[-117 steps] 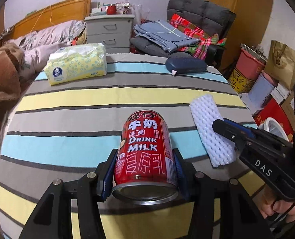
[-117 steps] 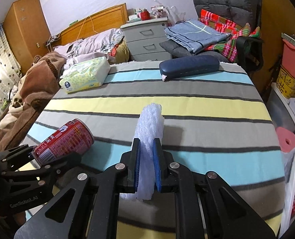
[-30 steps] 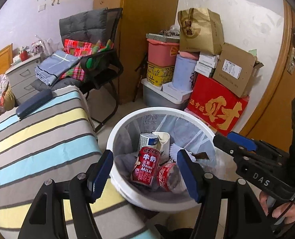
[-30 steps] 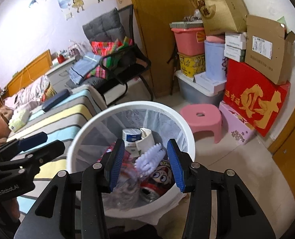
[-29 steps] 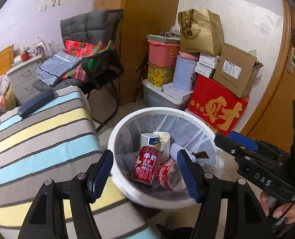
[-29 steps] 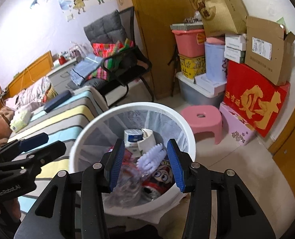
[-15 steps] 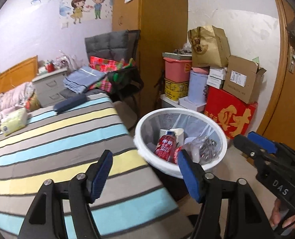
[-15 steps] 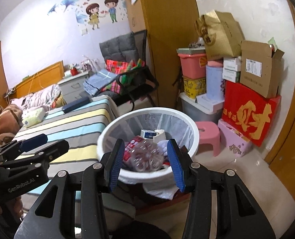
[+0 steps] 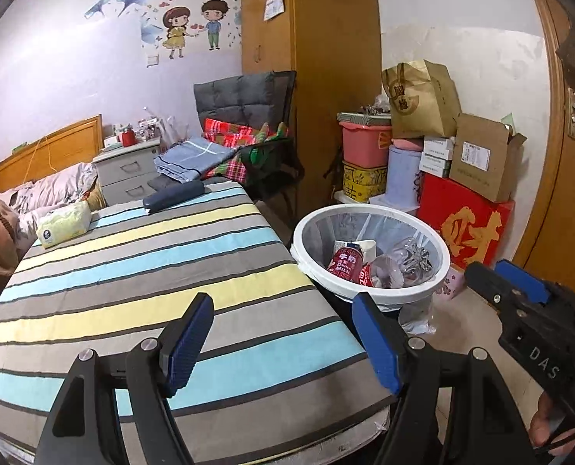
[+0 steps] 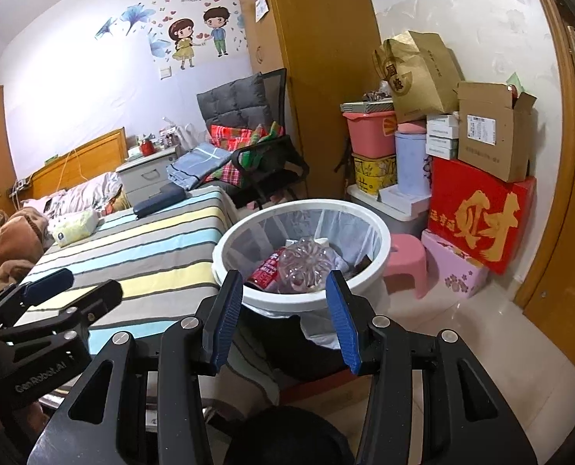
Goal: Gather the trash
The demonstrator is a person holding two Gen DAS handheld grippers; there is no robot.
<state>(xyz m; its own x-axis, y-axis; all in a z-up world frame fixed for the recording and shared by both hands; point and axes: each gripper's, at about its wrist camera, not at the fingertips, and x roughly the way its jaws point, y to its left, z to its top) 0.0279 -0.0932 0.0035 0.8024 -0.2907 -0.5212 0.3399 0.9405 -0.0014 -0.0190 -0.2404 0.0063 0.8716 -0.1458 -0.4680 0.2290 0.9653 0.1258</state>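
Trash lies already inside the white bin [image 9: 370, 288], which stands on the floor just right of the striped bed [image 9: 140, 271]; a red milk can [image 9: 343, 263] and a clear plastic bottle [image 10: 306, 267] show among it. The left gripper [image 9: 283, 343] hangs over the near right corner of the bed; its jaws have just been opening, stand wide apart and hold nothing. The right gripper [image 10: 285, 319] is near the bin rim; its jaws stand half apart, empty.
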